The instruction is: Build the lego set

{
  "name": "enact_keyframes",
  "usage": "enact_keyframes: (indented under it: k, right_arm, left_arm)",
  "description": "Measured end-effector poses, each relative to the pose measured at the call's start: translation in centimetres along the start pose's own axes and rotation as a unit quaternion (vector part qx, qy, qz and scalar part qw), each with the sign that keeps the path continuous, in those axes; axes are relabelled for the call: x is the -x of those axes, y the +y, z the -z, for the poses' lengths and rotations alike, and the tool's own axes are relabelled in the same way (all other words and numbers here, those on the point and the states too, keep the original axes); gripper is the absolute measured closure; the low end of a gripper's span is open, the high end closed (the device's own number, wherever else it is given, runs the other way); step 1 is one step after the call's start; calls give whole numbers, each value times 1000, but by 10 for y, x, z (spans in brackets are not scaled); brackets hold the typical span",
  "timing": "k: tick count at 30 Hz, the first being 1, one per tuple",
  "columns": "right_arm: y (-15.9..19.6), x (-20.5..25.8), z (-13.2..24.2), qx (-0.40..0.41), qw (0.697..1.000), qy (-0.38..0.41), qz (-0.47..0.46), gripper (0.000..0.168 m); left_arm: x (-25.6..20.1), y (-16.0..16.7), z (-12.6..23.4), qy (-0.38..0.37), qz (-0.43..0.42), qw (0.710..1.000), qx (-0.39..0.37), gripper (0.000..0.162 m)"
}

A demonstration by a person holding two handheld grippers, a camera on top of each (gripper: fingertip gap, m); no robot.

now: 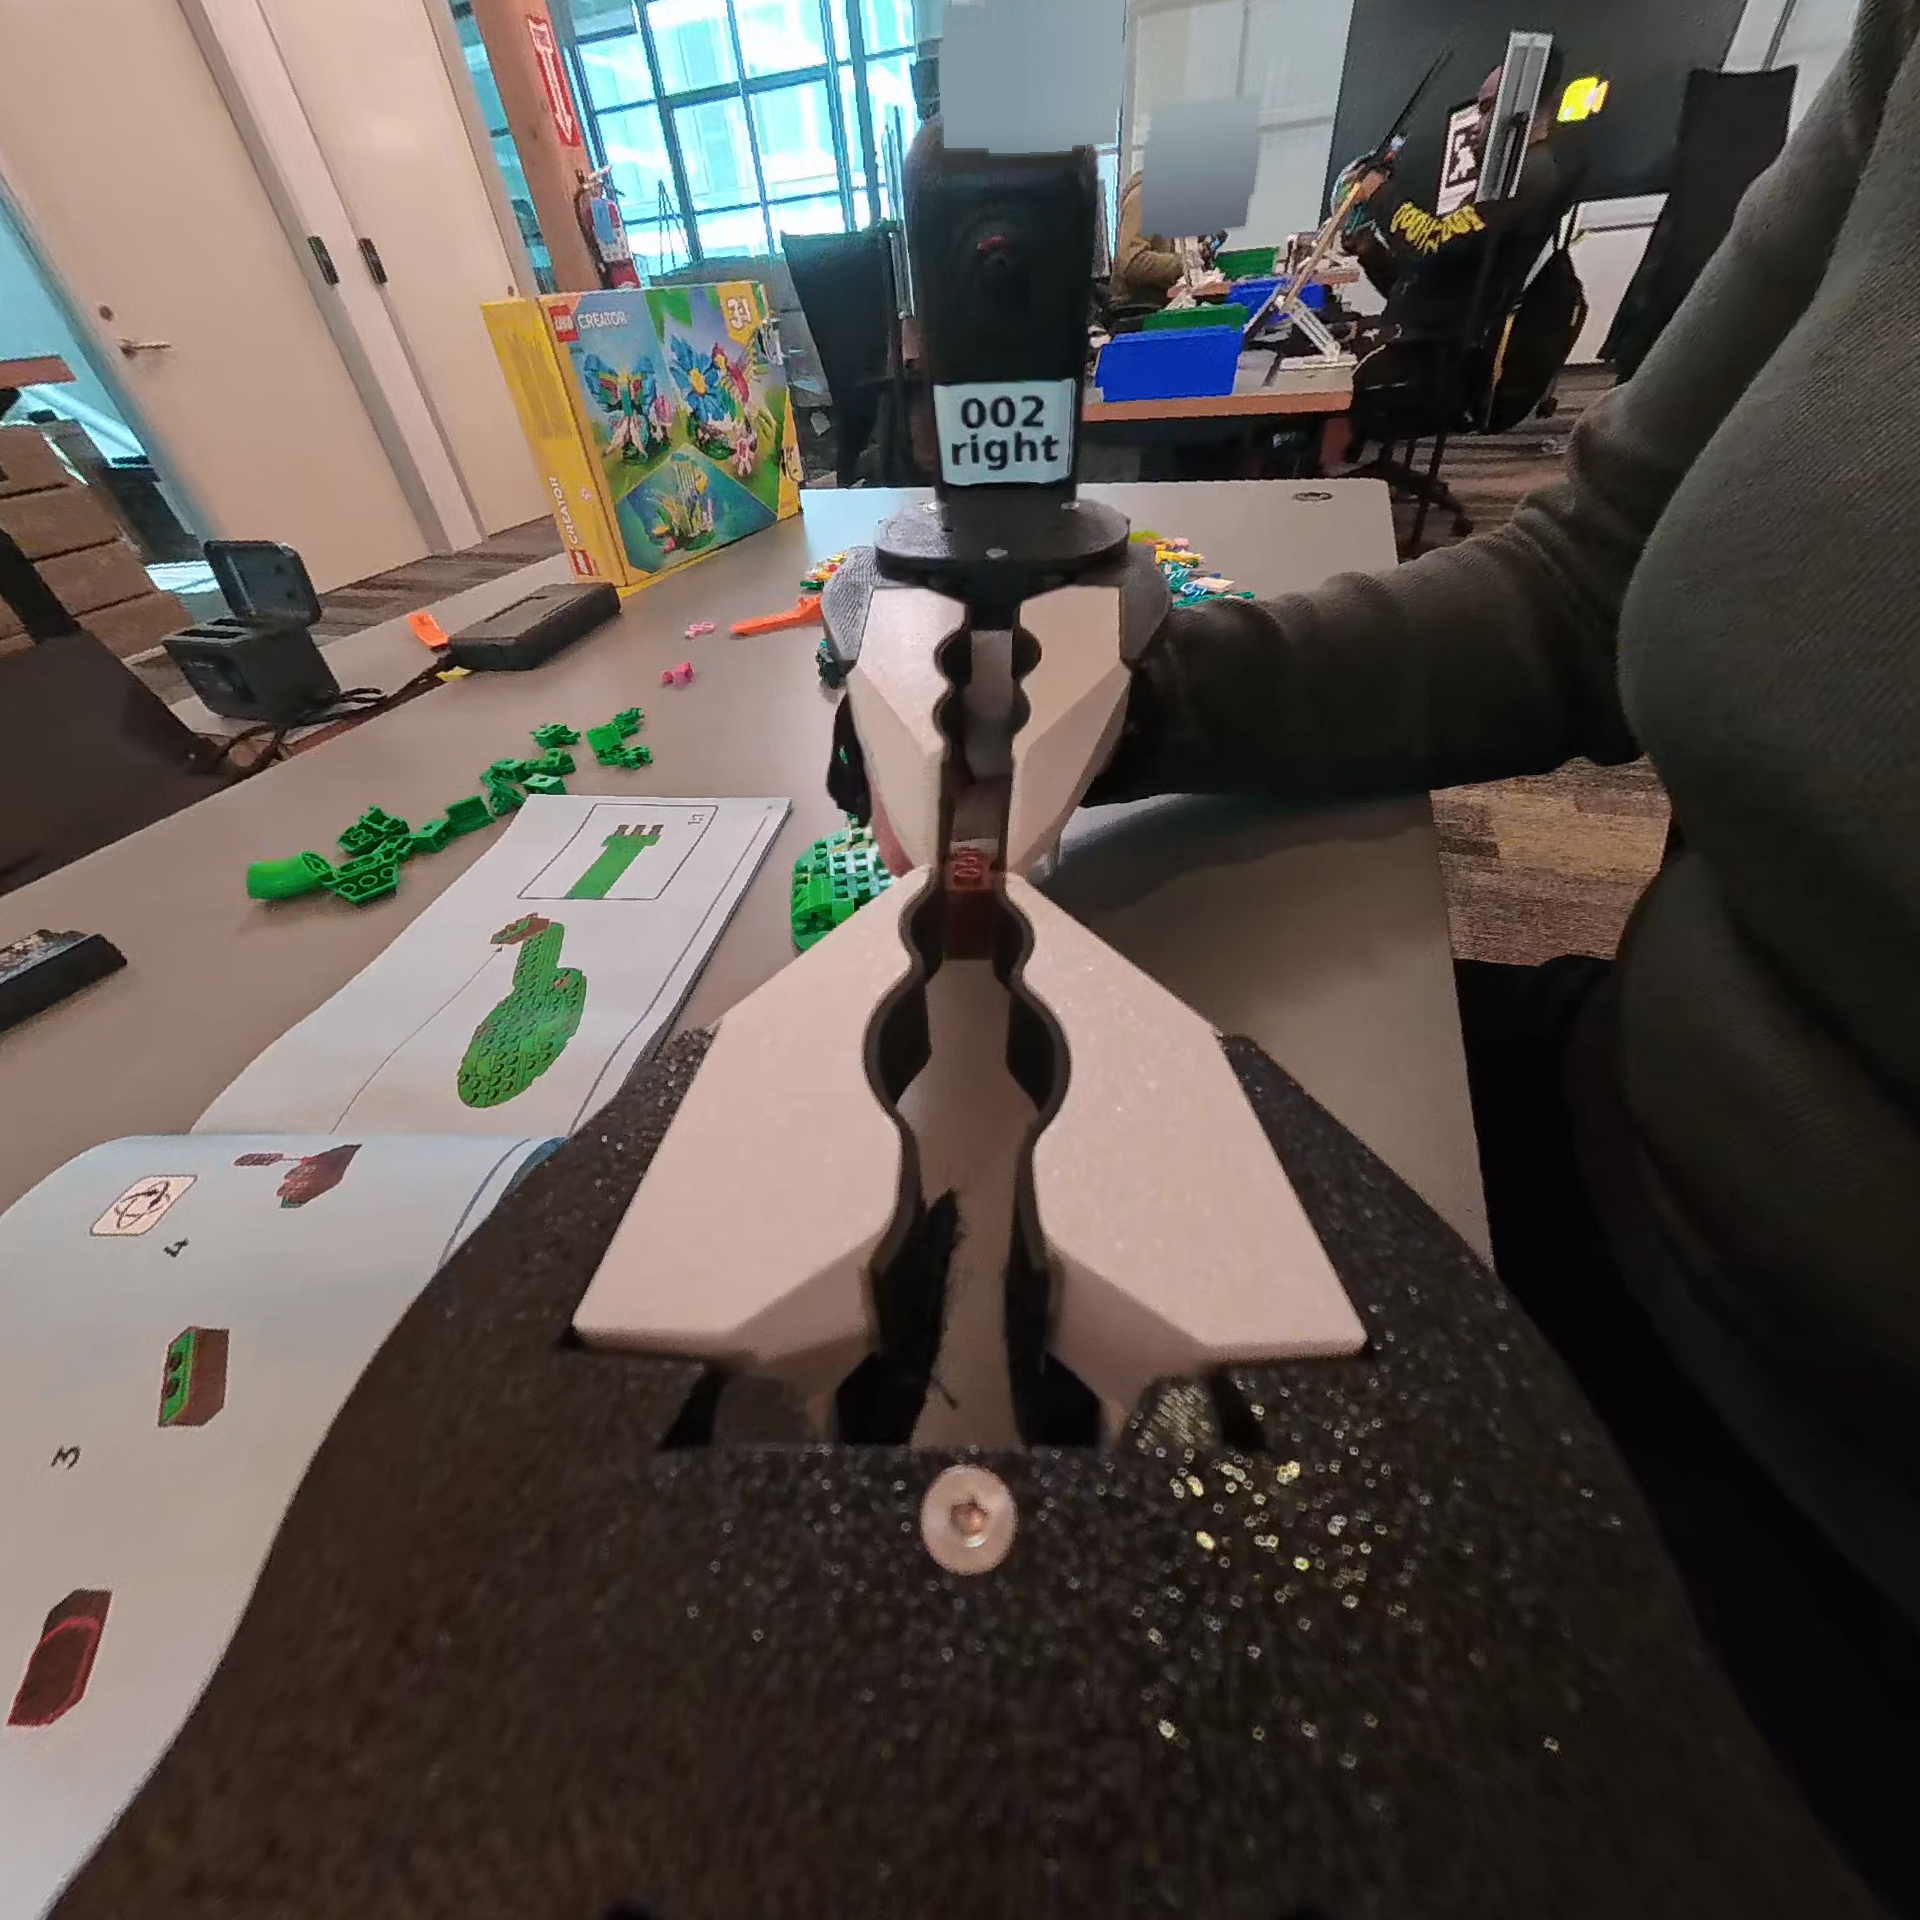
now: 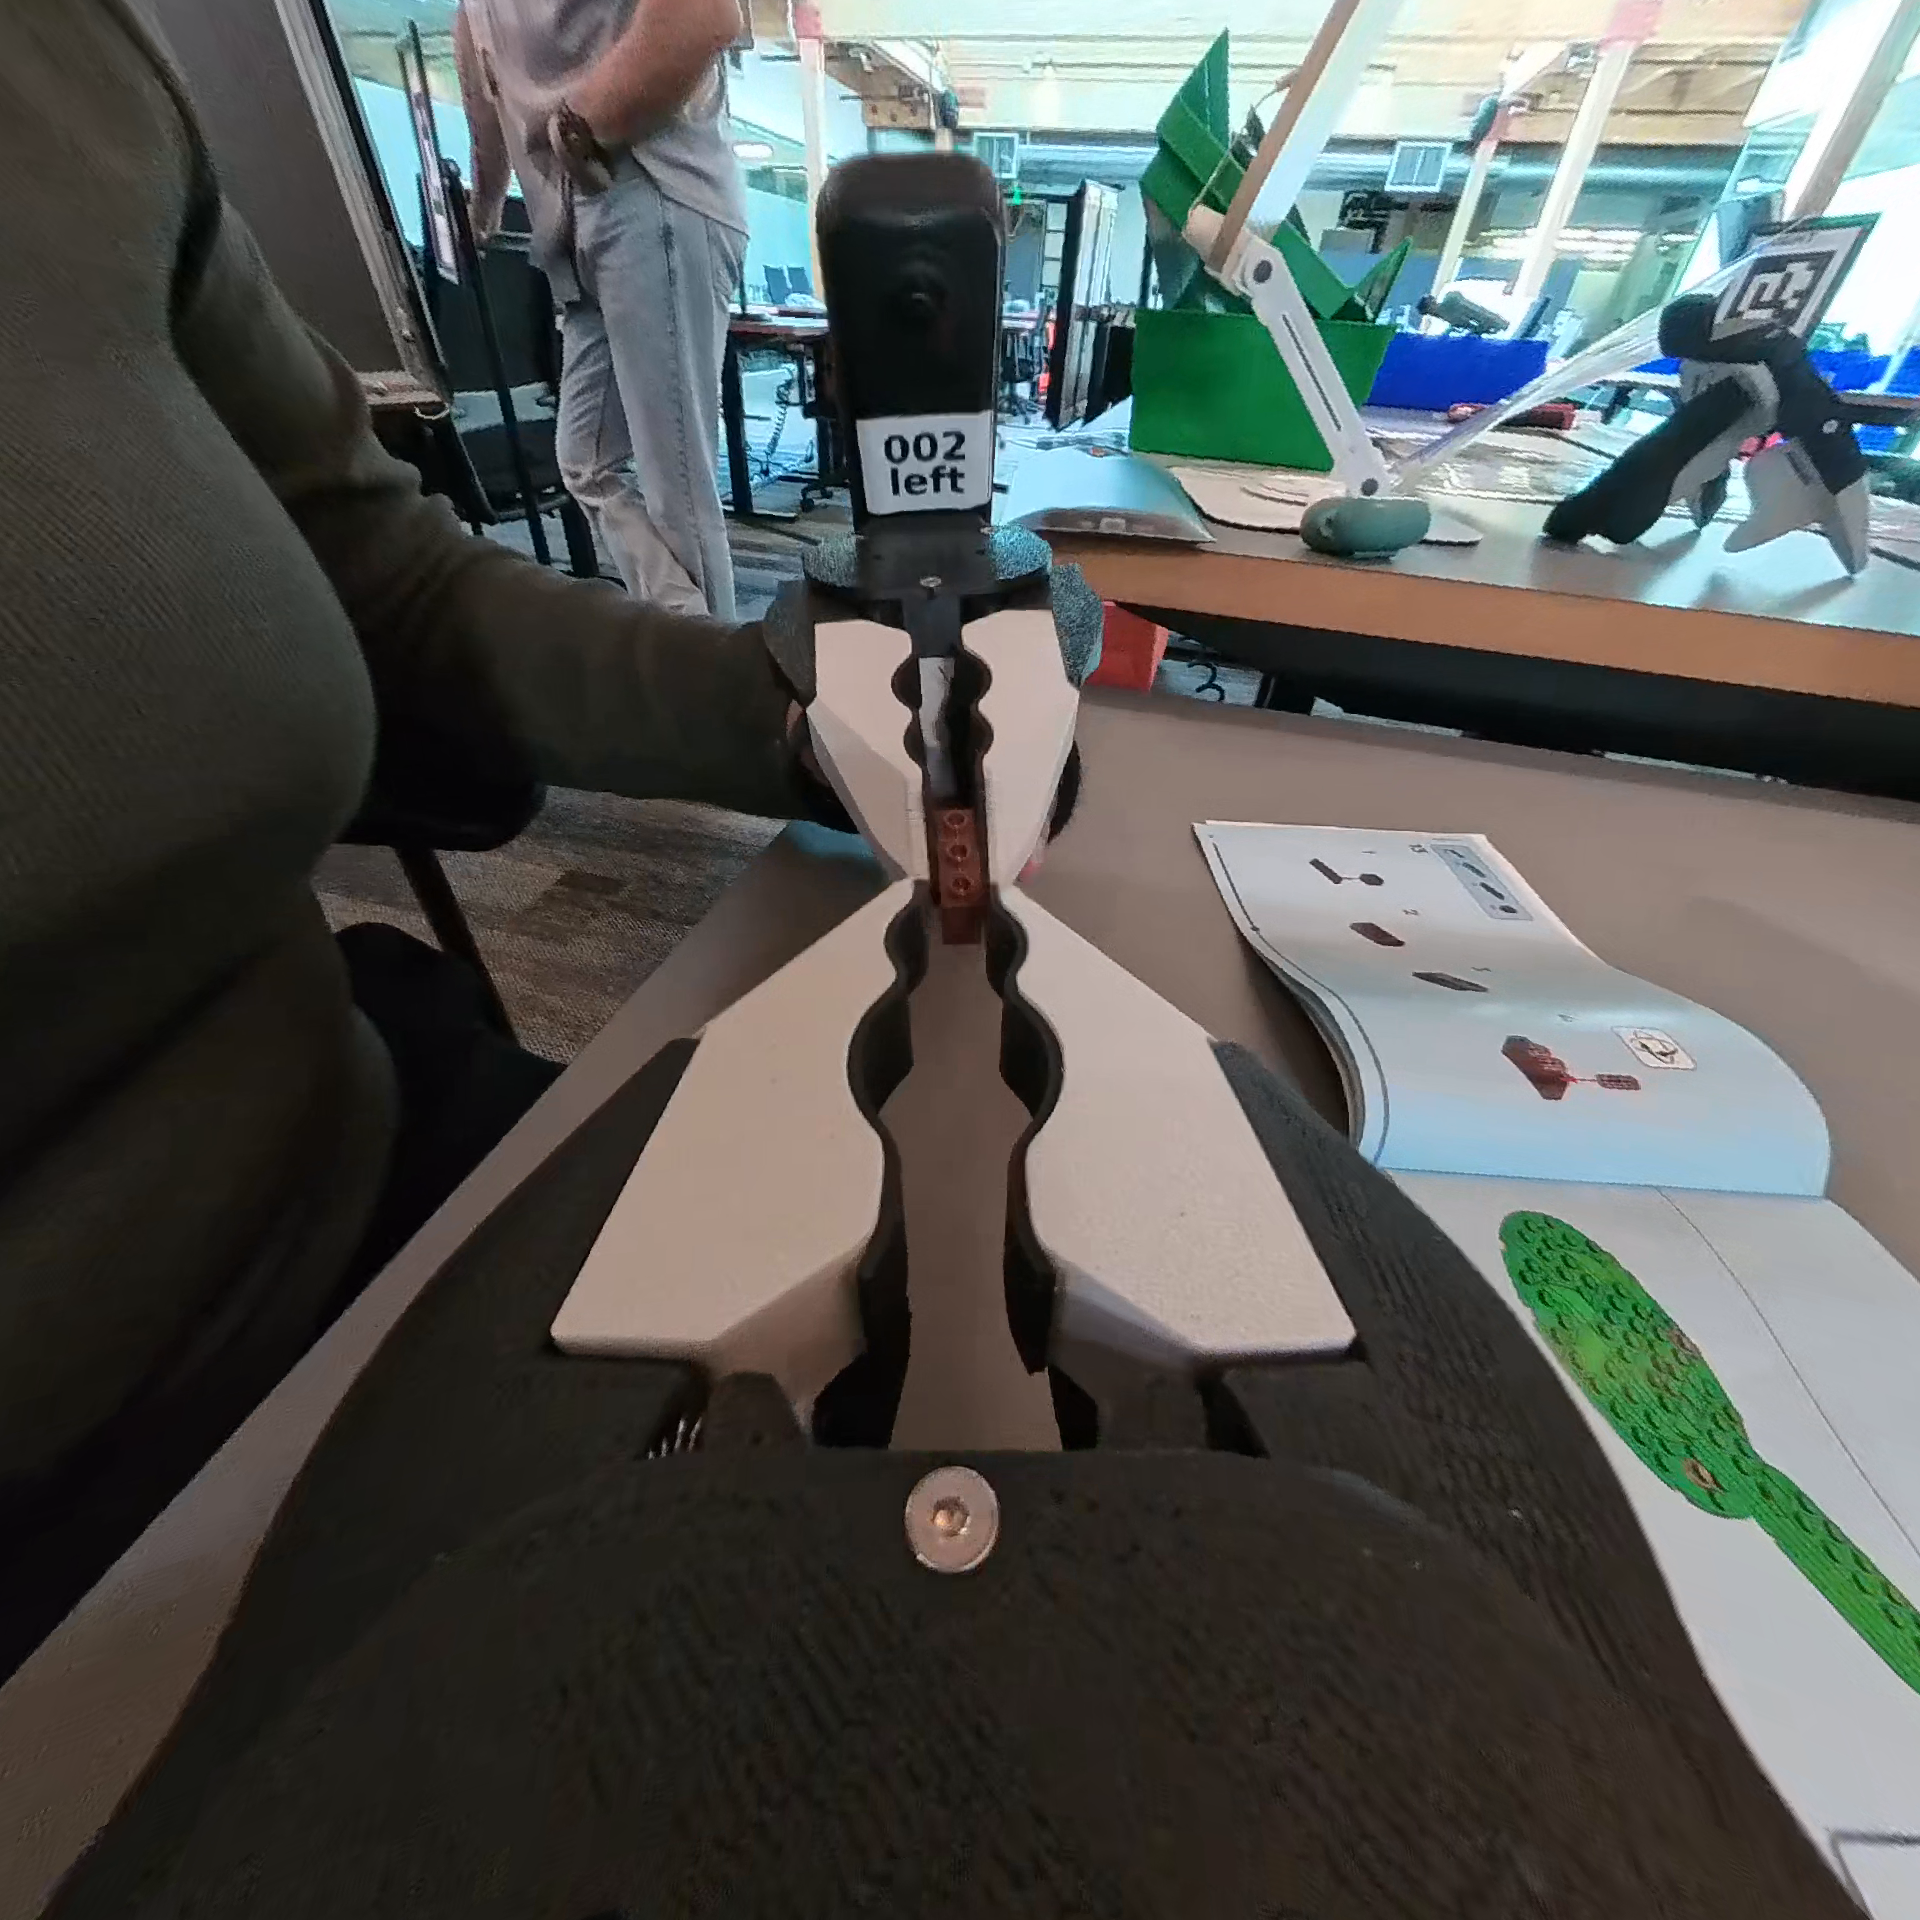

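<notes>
My two grippers meet tip to tip above the table's near edge. My left gripper (image 1: 968,896) is shut on a small reddish-brown brick (image 1: 971,914). My right gripper (image 1: 977,826) faces it and is shut on the far end of the brown pieces. In the right wrist view, my right gripper (image 2: 956,912) pinches the lower brown piece (image 2: 962,927). A brown studded plate (image 2: 956,857) sits between the left gripper's tips (image 2: 954,831), touching that piece. A green built plate (image 1: 831,883) lies on the table, partly hidden behind the grippers.
An open instruction booklet (image 1: 520,987) lies left of the grippers and also shows in the right wrist view (image 2: 1558,1039). Loose green bricks (image 1: 468,810), an orange separator (image 1: 774,620), a black case (image 1: 535,623), the set's box (image 1: 665,416) and a coloured pile (image 1: 1195,571) lie farther back. My two grippers' fingertips are within a few centimetres of each other.
</notes>
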State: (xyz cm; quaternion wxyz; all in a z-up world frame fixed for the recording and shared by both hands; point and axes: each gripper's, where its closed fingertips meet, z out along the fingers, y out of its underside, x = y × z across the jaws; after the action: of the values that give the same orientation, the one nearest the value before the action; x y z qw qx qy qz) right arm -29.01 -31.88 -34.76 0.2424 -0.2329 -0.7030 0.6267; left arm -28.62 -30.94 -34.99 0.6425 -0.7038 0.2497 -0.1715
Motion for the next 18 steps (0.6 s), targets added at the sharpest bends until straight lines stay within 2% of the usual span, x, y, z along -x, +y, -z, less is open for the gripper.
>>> enact_keyframes:
  k: [7,10,12,15,18]
  right_arm:
    - [2,1,3,27,999,5,32,162]
    - [-1,-3,9,29,999,17,34,162]
    - [-2,-9,14,32,998,32,39,162]
    - [15,-19,21,96,991,65,68,162]
    - [38,-8,17,178,979,45,83,162]
  left_arm:
    - [-1,0,-2,2,19,1000,-5,153]
    - [3,10,-4,-14,37,999,28,116]
    - [2,14,-6,-9,48,998,44,107]
    - [6,19,-7,-27,35,997,61,107]
    - [9,23,-6,-38,26,996,80,106]
